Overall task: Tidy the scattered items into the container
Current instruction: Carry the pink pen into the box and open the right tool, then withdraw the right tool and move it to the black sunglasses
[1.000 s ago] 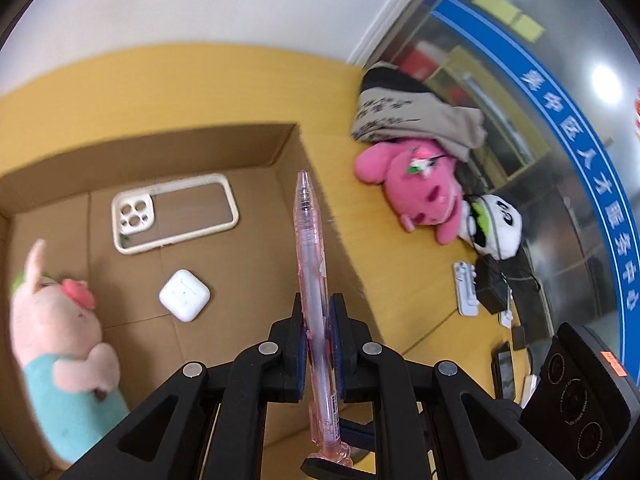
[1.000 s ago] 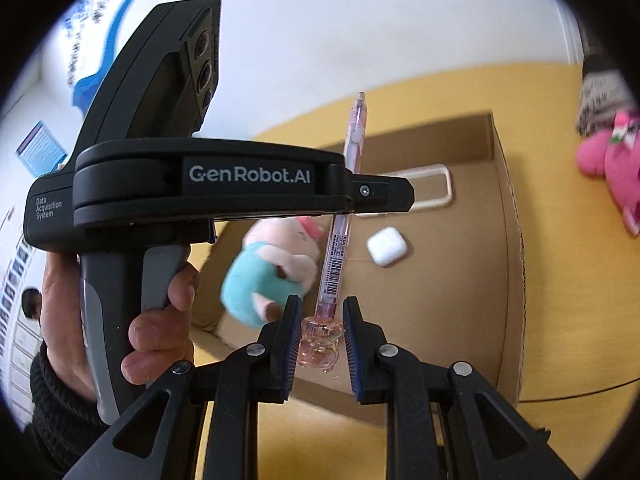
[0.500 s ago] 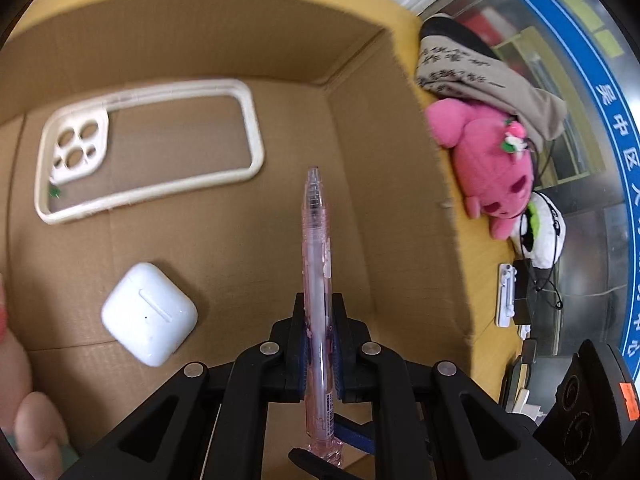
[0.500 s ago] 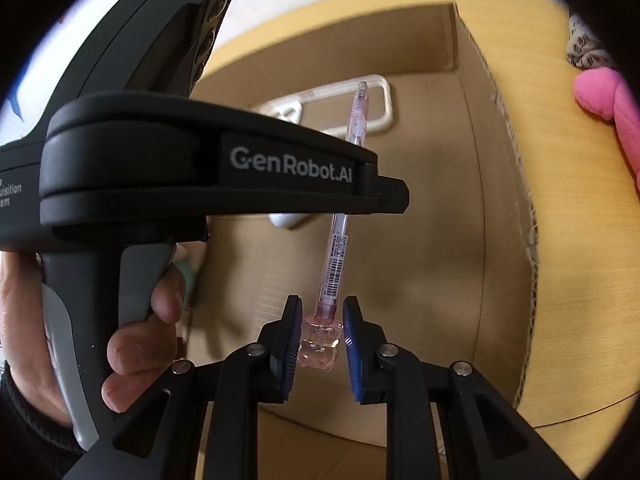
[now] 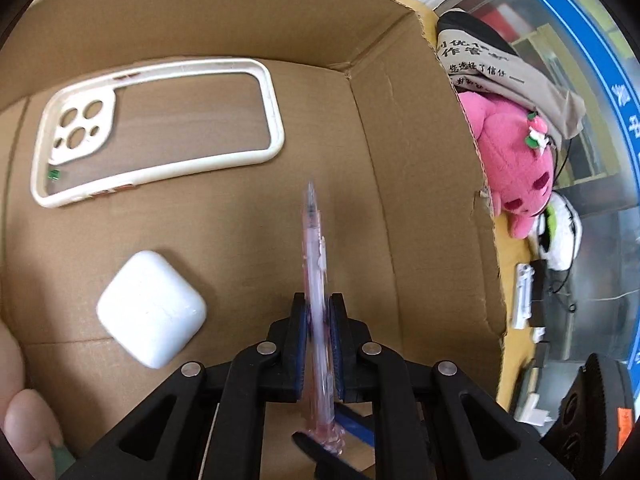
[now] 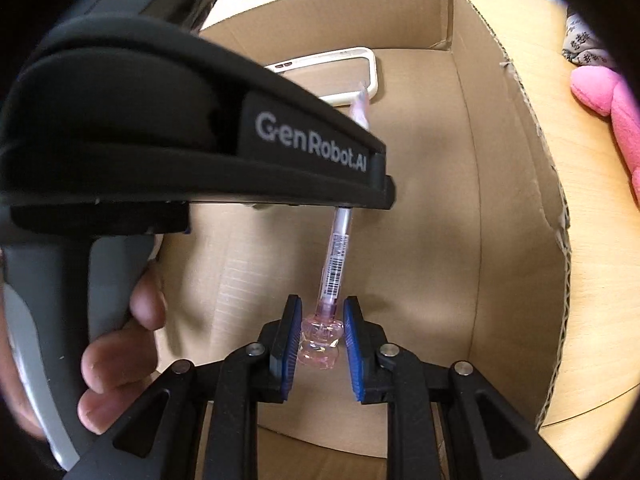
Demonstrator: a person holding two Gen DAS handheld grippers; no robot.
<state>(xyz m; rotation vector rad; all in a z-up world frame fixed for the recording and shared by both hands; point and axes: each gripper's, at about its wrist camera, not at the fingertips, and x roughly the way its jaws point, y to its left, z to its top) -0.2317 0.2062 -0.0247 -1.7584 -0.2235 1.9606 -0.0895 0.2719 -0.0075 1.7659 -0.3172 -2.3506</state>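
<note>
Gripping a clear pink pen [image 5: 316, 280] by its barrel, the left gripper [image 5: 318, 316] holds it low inside the cardboard box [image 5: 420, 184], its fingers [image 5: 298, 320] clenched on either side of the shaft and the tip pointing toward the box's far wall. The right gripper [image 6: 320, 336] sits at the pen's [image 6: 336, 264] ornamental pink cap, its blue-padded fingers [image 6: 290, 340] flanking the cap; whether they pinch it or stand just clear cannot be told. Inside the box, a white earbud case [image 5: 152, 314] lies left of the pen, and a cream phone case [image 5: 160, 120] rests beyond it near the far wall. Outside the box's right wall, a pink plush toy [image 5: 512, 160] remains on the yellow surface [image 6: 600, 280], beside a folded cloth bag [image 5: 500, 64]. The step in hand appears to be depositing the pen. The next move likely calls for lowering it to the bare floor of the box right of the earbud case, loosening both grips, then lifting clear of the box wall to fetch the plush toy.
</note>
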